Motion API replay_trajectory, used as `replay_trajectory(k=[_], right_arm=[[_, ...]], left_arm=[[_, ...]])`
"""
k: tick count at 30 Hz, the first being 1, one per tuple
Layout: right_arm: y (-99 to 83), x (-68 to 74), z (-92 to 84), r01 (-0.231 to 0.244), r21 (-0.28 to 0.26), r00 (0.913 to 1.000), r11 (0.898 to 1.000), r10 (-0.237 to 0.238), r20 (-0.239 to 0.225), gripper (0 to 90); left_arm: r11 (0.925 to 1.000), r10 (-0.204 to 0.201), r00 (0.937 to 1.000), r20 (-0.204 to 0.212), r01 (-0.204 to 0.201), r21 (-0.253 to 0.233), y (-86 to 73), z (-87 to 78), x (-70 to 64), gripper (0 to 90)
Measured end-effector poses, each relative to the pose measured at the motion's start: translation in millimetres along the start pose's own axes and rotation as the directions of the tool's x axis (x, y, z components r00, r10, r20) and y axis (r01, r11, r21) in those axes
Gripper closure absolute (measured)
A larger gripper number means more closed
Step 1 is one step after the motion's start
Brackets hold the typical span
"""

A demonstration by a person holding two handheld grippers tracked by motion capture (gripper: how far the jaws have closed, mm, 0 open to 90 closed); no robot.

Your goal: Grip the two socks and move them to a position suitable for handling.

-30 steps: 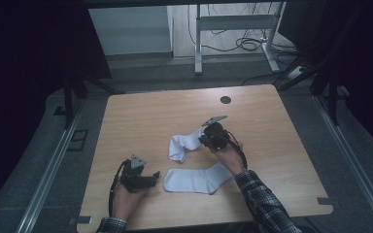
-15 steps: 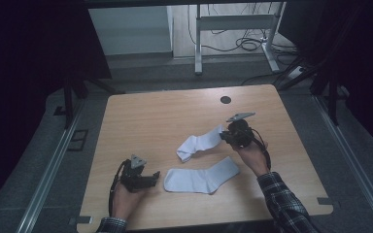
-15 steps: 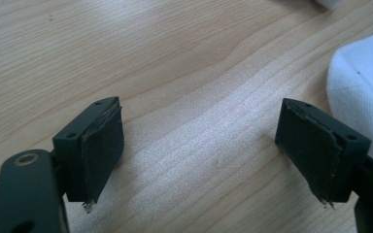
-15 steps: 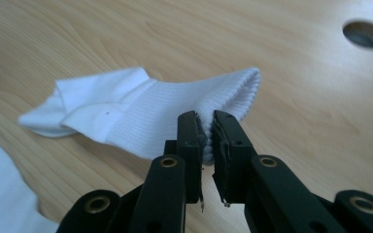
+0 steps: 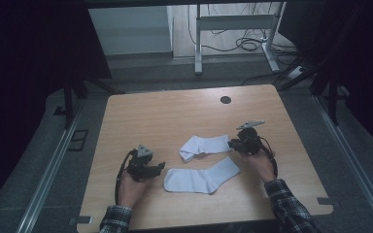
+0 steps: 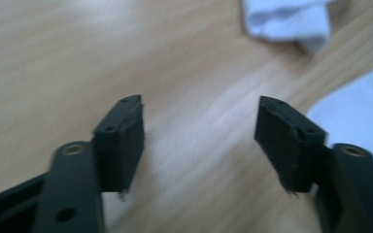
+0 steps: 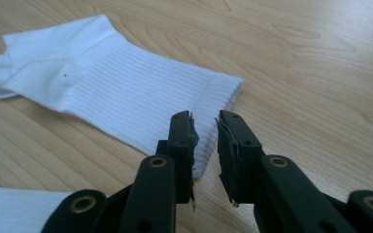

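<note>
My right gripper shows a narrow gap between its jaws, poised at the cuff edge of the far sock, gripping nothing. That sock lies left-right, cuff toward me. My left gripper is spread wide beside the near sock, also lengthwise left-right on the table.

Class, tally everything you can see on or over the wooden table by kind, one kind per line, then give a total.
White socks: 2, the far sock and the near sock
Black grippers: 2, the left gripper and the right gripper
Total: 4
</note>
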State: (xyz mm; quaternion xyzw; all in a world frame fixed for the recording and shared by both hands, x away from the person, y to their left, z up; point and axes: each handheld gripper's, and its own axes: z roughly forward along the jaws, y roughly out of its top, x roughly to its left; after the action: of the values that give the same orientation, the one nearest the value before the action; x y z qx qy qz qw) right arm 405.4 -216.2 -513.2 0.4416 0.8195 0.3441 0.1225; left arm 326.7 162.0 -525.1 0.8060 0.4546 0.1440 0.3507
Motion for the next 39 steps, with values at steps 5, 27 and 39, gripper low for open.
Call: replay_trajectory(k=[5, 27, 39], right_arm=[[-2.5, 1.3, 5.2, 0.006, 0.007, 1.0, 1.0, -0.006, -0.004, 75.9], [-7.1, -0.6, 15.8, 0.002, 0.001, 0.9998, 1.0, -0.002, -0.02, 73.3], [-4.3, 11.1, 17.6, 0.055, 0.016, 0.9982, 0.998, -0.055, -0.025, 72.8]], left_arm=[[0.9992, -0.024, 0.9986, 0.047, 0.025, -0.03, 18.9, 15.6, -3.4, 46.2], [0.9977, 0.044, 0.9923, 0.116, -0.049, 0.045, 48.7, 65.9, -25.5, 85.6], [0.9791, 0.196, 0.9804, 0.019, -0.195, -0.06, 97.8, -2.9, -37.4, 83.1]])
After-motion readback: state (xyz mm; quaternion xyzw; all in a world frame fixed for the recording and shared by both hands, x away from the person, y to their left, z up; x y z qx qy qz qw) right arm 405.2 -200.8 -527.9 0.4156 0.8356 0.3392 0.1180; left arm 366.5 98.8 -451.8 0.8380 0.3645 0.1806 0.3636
